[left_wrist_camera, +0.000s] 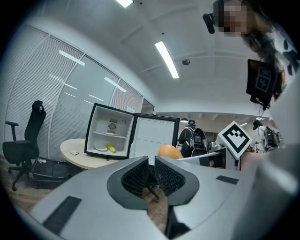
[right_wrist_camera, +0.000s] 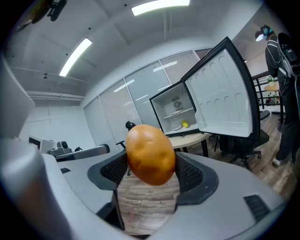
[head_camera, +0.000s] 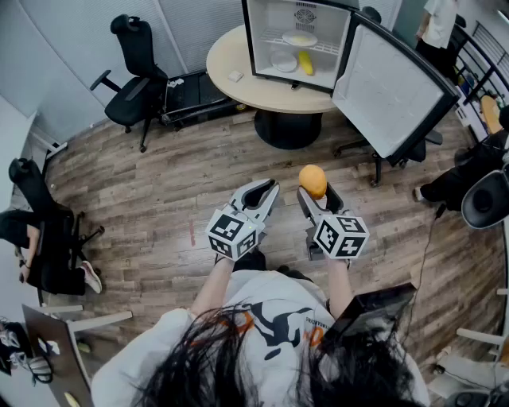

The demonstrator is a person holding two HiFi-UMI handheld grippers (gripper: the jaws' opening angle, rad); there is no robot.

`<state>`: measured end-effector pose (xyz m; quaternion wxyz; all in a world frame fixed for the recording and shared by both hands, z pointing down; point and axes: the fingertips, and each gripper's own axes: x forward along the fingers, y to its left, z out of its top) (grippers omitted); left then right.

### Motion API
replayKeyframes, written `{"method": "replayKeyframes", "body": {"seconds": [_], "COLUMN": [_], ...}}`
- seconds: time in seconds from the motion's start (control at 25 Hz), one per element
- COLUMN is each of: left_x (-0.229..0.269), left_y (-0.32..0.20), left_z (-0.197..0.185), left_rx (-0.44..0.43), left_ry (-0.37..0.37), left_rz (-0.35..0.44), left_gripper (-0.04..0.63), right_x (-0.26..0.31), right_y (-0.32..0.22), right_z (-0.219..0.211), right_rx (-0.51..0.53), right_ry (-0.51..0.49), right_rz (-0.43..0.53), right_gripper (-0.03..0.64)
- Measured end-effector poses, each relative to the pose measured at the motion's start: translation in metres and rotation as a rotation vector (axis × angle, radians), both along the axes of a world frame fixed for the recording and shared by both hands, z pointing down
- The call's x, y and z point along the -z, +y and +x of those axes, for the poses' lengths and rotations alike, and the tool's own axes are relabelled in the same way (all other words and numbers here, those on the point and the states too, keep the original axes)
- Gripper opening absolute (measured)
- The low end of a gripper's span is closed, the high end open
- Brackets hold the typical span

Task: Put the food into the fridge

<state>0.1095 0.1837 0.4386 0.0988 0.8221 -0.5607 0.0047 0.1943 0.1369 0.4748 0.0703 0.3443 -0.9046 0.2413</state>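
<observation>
Your right gripper point(head_camera: 320, 197) is clamped on the food point(head_camera: 313, 180), an orange-brown oval pinched at the jaw tips. Its long axis stands nearly upright, the top leaning a little to your left in the right gripper view. Your left gripper point(head_camera: 266, 191) sits just beside it, jaws drawn together to a sliver with nothing in them. The cube point(head_camera: 342, 236) on each gripper shows black-and-white square markers only. A round label on the fridge's back wall is too small to read.

Wood floor point(head_camera: 183, 191) lies between you and the round table point(head_camera: 231, 56). The fridge point(head_camera: 262, 24) stands on it, its door point(head_camera: 394, 87) swung wide to the right. Inside, low down, are a plate point(head_camera: 282, 60) and a yellow item point(head_camera: 306, 62). A black chair point(head_camera: 135, 71) stands left of the table, and a seated person point(head_camera: 469, 171) is at far right.
</observation>
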Motion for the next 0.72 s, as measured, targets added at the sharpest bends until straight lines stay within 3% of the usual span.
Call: {"method": "replayKeyframes", "body": {"seconds": [0.72], "left_x": [0.001], "left_y": [0.002], "left_z": [0.000], "left_rx": [0.000], "left_ry": [-0.006], "left_rz": [0.002], "left_gripper": [0.041], "right_x": [0.012], "right_y": [-0.001], "right_z": [-0.004], "right_rx": [0.008], "right_ry": [-0.029], "right_rz": [0.035], "right_gripper": [0.331]}}
